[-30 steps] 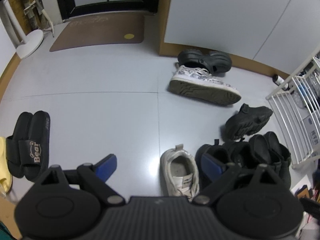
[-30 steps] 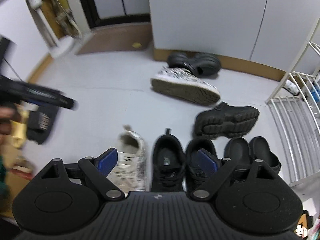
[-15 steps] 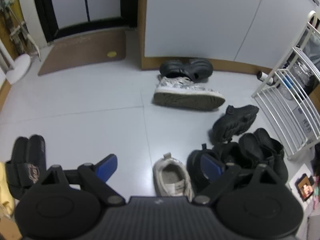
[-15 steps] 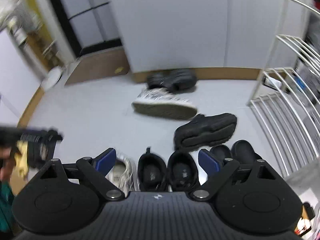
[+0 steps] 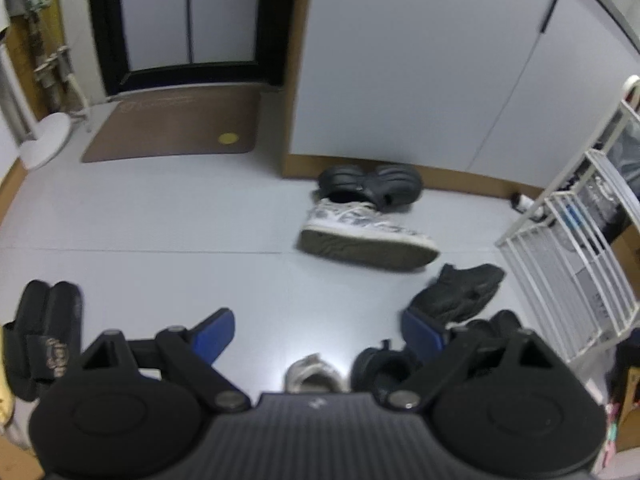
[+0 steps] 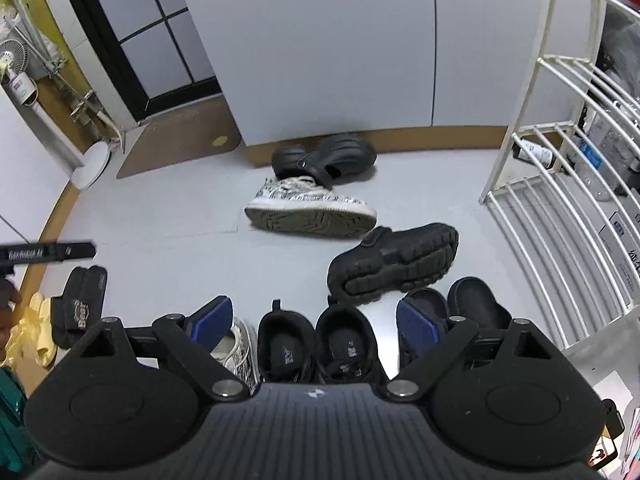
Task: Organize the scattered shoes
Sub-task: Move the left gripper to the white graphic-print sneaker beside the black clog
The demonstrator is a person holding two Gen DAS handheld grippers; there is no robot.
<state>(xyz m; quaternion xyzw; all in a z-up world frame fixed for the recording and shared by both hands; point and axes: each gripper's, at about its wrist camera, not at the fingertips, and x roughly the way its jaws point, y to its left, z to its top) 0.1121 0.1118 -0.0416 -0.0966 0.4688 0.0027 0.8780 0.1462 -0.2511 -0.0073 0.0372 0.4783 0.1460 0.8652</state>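
Both grippers hover over the entry floor with nothing between their pads. The right gripper [image 6: 310,320] has its jaws spread wide and released, and so does the left gripper [image 5: 318,328].

In the right wrist view, a tidy row lies at the near edge: 1 patterned sneaker [image 6: 240,350], a pair of black sneakers [image 6: 316,342] side by side, and a pair of black clogs [image 6: 472,304] at the right, next to the white wire rack [image 6: 560,240].

3 items are not yet sorted. A black chunky shoe [image 6: 394,262] lies tipped on its side just beyond the row, sole facing the camera, long axis running left to right and slightly up toward the right. Farther off, the second patterned sneaker [image 6: 310,210] also lies on its side, long axis left to right, with 2 dark clogs [image 6: 324,158] behind it against the cabinet base.

The tipped black shoe sits ahead of the right gripper's fingers, a little right of centre, and it looks nearer to this gripper than to the left one. Since its length runs across the jaw line, the jaws would probably have to turn to close across its width.

Black slides [image 6: 80,312] rest at the far left, apart from the row.
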